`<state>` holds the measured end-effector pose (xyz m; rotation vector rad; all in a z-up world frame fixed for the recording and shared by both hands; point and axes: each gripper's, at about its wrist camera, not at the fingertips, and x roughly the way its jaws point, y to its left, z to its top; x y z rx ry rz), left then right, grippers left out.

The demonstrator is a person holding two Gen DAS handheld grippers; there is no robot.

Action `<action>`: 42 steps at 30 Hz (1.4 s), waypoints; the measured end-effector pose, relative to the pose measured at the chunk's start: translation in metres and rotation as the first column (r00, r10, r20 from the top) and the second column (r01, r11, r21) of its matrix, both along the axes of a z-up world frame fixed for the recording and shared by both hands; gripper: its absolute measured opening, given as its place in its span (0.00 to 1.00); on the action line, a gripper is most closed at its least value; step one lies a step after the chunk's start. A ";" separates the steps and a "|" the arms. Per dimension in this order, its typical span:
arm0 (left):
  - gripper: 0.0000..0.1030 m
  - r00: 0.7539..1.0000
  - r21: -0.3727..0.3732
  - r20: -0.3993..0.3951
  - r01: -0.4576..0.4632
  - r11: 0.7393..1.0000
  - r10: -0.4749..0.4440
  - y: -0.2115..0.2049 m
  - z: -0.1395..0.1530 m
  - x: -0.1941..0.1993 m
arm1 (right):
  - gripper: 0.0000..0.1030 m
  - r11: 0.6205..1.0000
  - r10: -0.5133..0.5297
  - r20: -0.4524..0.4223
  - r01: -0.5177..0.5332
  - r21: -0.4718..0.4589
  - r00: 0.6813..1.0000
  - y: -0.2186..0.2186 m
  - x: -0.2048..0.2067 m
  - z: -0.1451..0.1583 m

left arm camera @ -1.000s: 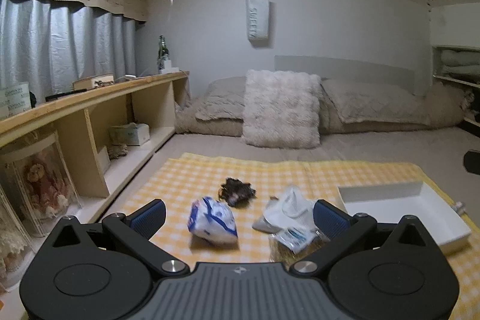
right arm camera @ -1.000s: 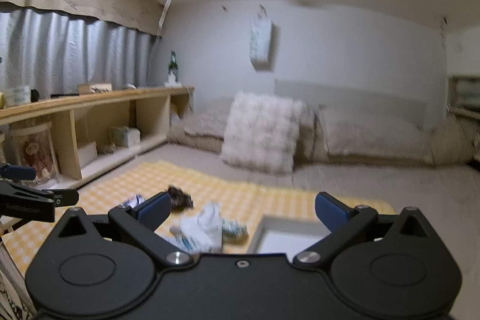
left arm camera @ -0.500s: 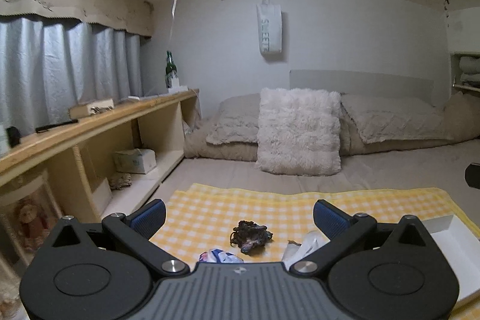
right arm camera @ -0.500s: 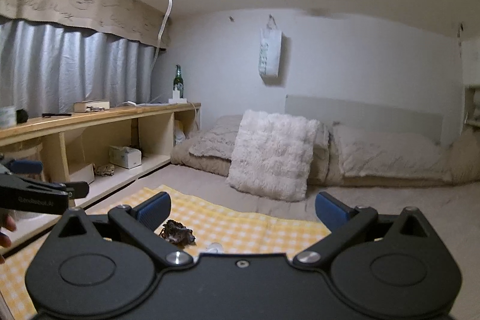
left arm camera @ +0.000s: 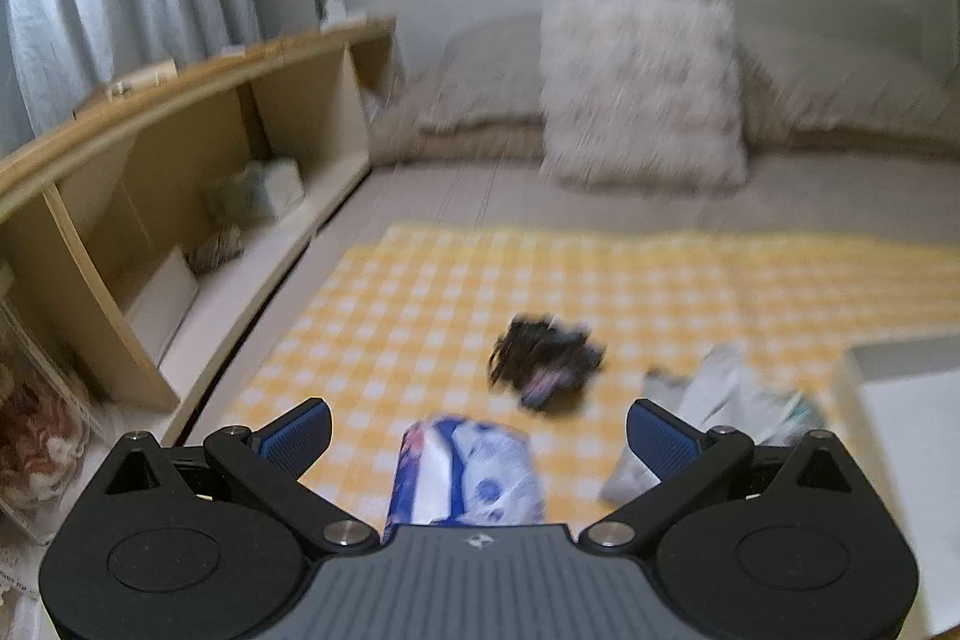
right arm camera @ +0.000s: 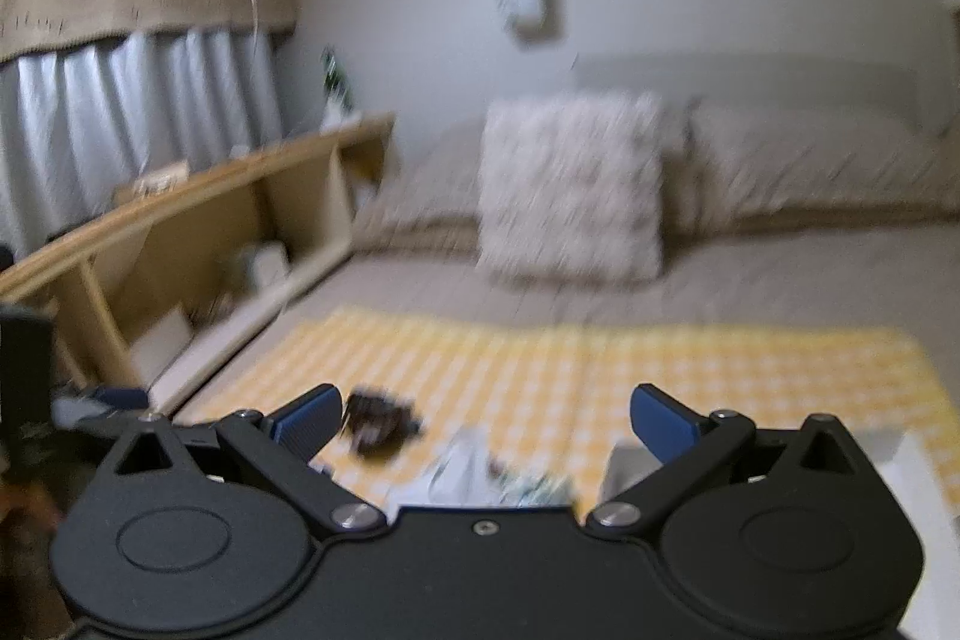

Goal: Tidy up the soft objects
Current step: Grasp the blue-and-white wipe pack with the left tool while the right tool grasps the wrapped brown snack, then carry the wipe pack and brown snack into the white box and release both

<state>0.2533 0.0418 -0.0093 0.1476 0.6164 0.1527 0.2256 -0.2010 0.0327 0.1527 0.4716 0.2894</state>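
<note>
On a yellow checked cloth (left arm camera: 540, 292) lie a blue-and-white soft packet (left arm camera: 471, 472), a dark crumpled bundle (left arm camera: 543, 361) and a white crumpled plastic bag (left arm camera: 714, 400). My left gripper (left arm camera: 479, 433) is open and empty, with the packet between its fingers, just ahead of the body. My right gripper (right arm camera: 485, 421) is open and empty above the white bag (right arm camera: 474, 472), with the dark bundle (right arm camera: 381, 421) beside its left finger. Both views are blurred.
A white tray (left arm camera: 888, 400) stands at the right edge of the cloth. A low wooden shelf (left arm camera: 198, 148) runs along the left wall. A fluffy white cushion (left arm camera: 639, 88) and beige pillows (right arm camera: 816, 160) lie at the back.
Both grippers have tipped back down toward the cloth after pointing up at the room. The packet, bundle and bag are back in front of the fingers. Both stay open.
</note>
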 end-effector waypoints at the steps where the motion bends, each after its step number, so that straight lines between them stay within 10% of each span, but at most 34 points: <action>1: 1.00 1.000 0.009 -0.025 -0.010 1.000 0.011 0.004 -0.007 0.007 | 1.00 1.000 0.022 -0.049 -0.022 -0.004 0.999 0.004 0.007 -0.007; 5: 1.00 0.992 0.014 -0.119 -0.027 1.000 0.029 0.018 -0.033 0.032 | 0.86 0.996 0.089 -0.212 -0.086 0.026 0.973 0.013 0.030 -0.033; 10: 1.00 0.981 0.026 -0.194 -0.019 0.999 0.024 0.027 -0.058 0.050 | 0.47 0.993 0.111 -0.406 -0.112 0.021 0.907 0.021 0.059 -0.070; 19: 1.00 0.951 0.104 -0.305 0.090 0.990 -0.055 0.015 -0.094 0.077 | 0.38 0.980 0.102 -0.560 -0.179 -0.085 0.822 0.037 0.078 -0.120; 31: 0.99 0.918 0.115 -0.394 -0.006 0.993 0.051 0.033 -0.122 0.101 | 0.25 0.949 0.115 -0.615 -0.269 -0.165 0.780 0.054 0.079 -0.144; 42: 0.60 0.910 0.064 -0.414 0.026 0.998 0.002 0.032 -0.123 0.100 | 0.12 0.952 0.140 -0.590 -0.272 -0.141 0.795 0.053 0.076 -0.135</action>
